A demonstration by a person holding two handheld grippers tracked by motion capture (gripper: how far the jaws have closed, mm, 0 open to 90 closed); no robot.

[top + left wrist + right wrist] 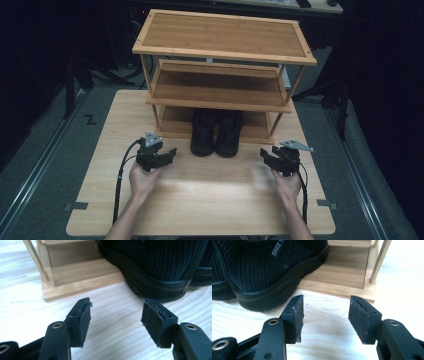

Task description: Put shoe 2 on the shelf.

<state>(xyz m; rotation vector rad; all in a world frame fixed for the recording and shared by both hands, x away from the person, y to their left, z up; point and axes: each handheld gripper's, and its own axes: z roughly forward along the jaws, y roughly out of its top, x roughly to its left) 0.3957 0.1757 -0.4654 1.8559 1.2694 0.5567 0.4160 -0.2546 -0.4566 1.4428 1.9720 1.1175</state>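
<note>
Left gripper (169, 154) jaws spread wide, grasping nothing, just left of black shoes (216, 132). Right gripper (266, 156) likewise released, empty, right of shoes. Shoes side by side, toes apparently tucked into wooden rack (223, 50) bottom shelf, heels on table (210, 200).

My left gripper (171, 152) and my right gripper (263, 154) were black, each topped by a grey three-cornered plate, with brass-coloured rivets on the jaws and dark, matt pads (84, 322). The pair of shoes (216, 132) between them was black too, in ribbed knit above a smooth black sole, and the right shoe (269, 270) carried small pale lettering. The rack (220, 37) was warm honey-brown wood. The table (210, 200) was paler, with a fine streaked grain.
</note>
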